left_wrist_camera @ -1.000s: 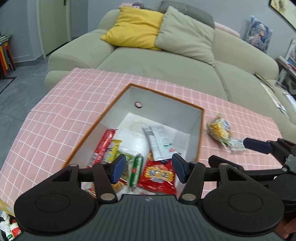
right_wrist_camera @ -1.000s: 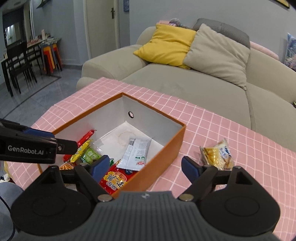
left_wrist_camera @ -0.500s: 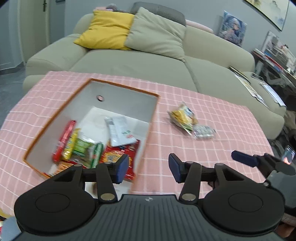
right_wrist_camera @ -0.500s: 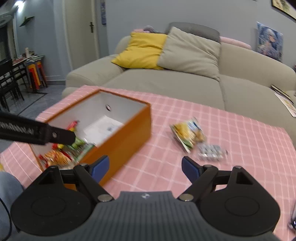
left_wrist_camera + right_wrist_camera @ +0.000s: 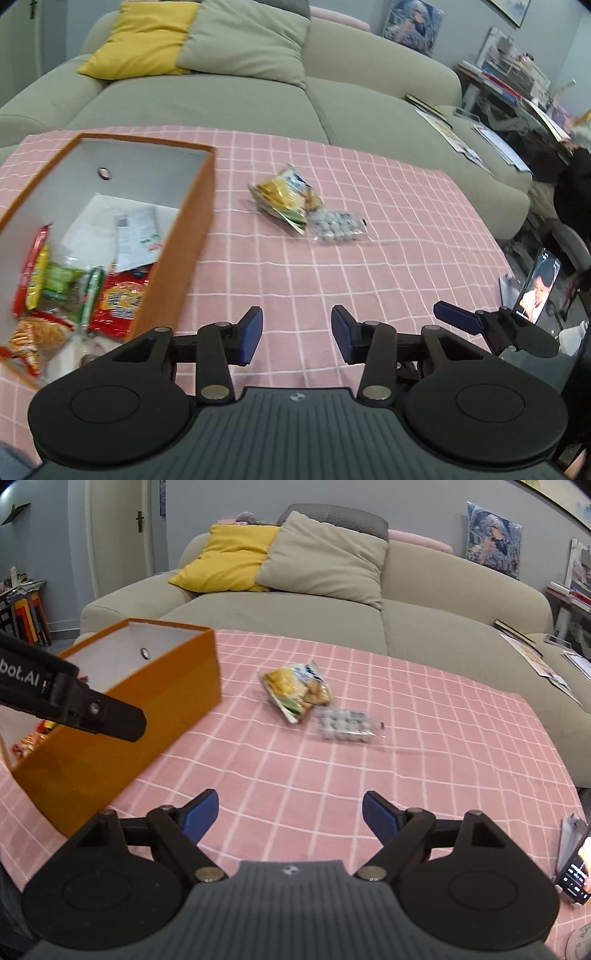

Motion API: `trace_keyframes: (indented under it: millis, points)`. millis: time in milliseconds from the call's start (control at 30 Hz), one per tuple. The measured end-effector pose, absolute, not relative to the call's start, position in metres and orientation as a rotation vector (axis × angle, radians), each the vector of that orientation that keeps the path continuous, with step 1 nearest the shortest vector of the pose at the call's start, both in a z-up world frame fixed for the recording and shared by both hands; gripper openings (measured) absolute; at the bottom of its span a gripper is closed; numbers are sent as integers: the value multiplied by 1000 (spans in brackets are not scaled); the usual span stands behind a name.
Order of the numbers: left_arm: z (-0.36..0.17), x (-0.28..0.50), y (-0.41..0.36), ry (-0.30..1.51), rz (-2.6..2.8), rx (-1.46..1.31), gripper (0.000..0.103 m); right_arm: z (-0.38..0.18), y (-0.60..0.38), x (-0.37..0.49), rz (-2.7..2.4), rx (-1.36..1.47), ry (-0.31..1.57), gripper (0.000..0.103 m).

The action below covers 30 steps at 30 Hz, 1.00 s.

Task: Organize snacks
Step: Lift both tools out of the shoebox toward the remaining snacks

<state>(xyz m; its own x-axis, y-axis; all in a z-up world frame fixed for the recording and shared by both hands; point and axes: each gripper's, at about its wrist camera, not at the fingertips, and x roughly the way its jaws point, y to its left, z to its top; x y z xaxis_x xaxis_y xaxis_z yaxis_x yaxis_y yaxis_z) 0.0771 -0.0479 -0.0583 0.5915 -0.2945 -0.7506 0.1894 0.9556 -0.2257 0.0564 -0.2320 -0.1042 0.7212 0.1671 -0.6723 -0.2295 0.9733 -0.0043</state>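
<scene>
An orange box (image 5: 192,236) (image 5: 122,734) with a white inside stands at the left of the pink checked tablecloth (image 5: 369,280) (image 5: 406,753) and holds several snack packets (image 5: 122,299). A yellow snack bag (image 5: 284,197) (image 5: 295,690) and a clear pack of small round sweets (image 5: 338,229) (image 5: 345,725) lie side by side on the cloth, right of the box. My left gripper (image 5: 297,338) is open and empty, above the cloth near the box's right wall. My right gripper (image 5: 290,816) is open wide and empty, short of the two packets.
A beige sofa (image 5: 332,620) with yellow and grey cushions runs behind the table. A phone (image 5: 539,291) stands lit at the table's right edge. Books and papers lie on the sofa's right end (image 5: 461,136). The left gripper's arm (image 5: 74,701) crosses the right wrist view in front of the box.
Both grippers have swung right, away from over the box, so the yellow bag and the sweet pack now sit near the centre of both views. Both stay open.
</scene>
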Motion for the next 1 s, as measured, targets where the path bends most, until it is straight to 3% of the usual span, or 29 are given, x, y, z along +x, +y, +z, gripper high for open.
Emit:
trace_keyframes:
  millis: [400,700,1000]
  points:
    - [-91,118,-71,990,-289,-173,51,-131,-270,97,154,-70,780,82]
    - [-102,167,-81,1005,-271,-157,65,-141,-275,149,176,-104,776,83]
    - [-123,223,-91,1032,-268,-181,65,-161,-271,202,243,-200,781,86]
